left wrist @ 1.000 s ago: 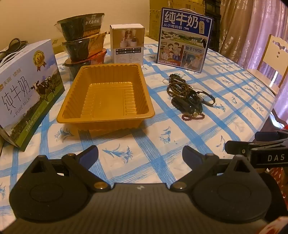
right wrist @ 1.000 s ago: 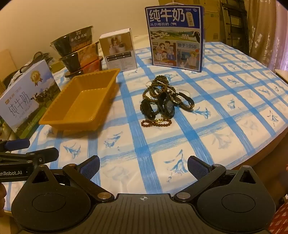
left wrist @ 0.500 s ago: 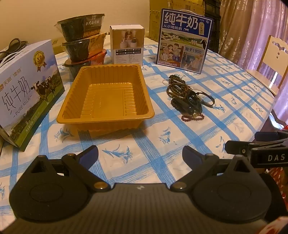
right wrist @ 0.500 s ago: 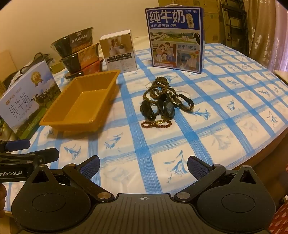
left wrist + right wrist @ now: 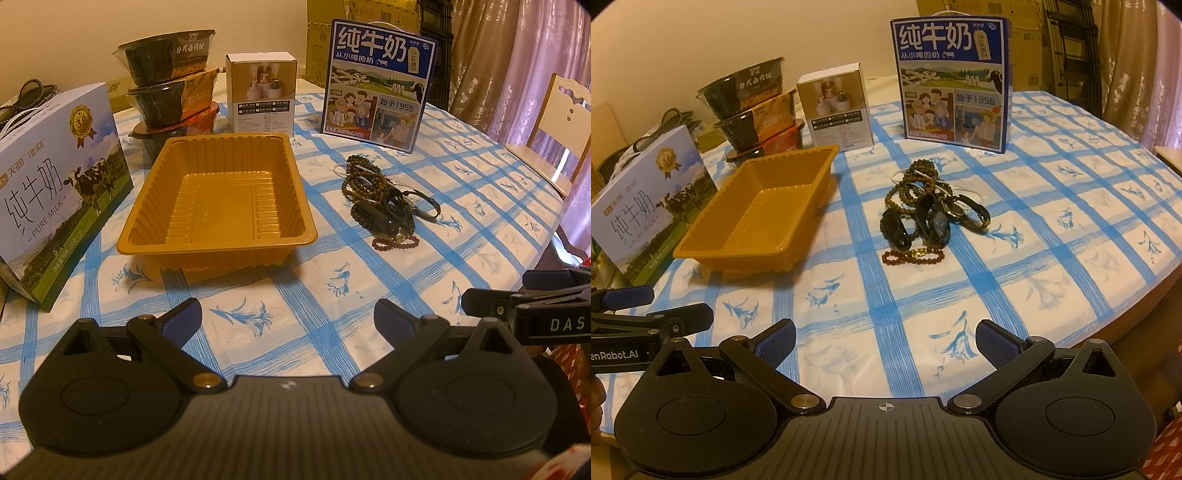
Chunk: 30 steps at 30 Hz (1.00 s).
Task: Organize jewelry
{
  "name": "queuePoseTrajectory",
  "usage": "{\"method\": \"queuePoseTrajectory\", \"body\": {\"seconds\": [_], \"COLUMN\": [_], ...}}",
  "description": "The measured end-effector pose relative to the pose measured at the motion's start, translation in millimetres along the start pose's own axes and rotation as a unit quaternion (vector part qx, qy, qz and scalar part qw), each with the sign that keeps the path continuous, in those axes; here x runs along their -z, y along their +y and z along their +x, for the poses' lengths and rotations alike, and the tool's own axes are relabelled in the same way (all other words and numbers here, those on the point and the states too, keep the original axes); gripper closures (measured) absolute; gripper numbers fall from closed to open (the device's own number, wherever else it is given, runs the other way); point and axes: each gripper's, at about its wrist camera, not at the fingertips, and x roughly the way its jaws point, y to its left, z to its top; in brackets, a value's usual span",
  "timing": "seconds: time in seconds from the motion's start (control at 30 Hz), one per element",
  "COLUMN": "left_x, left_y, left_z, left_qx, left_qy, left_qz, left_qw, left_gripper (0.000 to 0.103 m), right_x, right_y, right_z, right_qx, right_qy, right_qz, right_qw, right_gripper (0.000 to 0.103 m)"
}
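Nearest, the left gripper (image 5: 288, 318) and the right gripper (image 5: 885, 336) both hover wide apart and hold nothing above the checked worktop (image 5: 1052, 236). Farther on, the jewelry pile (image 5: 932, 216) lies just right of the empty tray (image 5: 221, 199). Behind stand a "PURE MILK" carton (image 5: 55, 192) and a blue carton (image 5: 955, 79) reading "1956".

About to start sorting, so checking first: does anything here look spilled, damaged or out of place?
Only the jewelry: bracelets and bands lie in a tangled heap on the tablecloth, right of the empty tray. Nothing looks spilled or damaged.
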Motion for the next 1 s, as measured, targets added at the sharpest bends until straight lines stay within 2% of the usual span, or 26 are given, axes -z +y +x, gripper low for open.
{"method": "queuePoseTrajectory", "body": {"seconds": [1.0], "left_x": [-3.9], "left_y": [0.6], "left_z": [-3.8], "left_qx": [-0.001], "left_qy": [-0.003], "left_qz": [0.000], "left_qw": [1.0000], "left_gripper": [0.004], "right_x": [-0.5], "right_y": [0.9], "right_z": [-2.0], "right_qx": [0.000], "right_qy": [-0.003], "right_qz": [-0.001], "right_qw": [1.000], "right_gripper": [0.000]}}
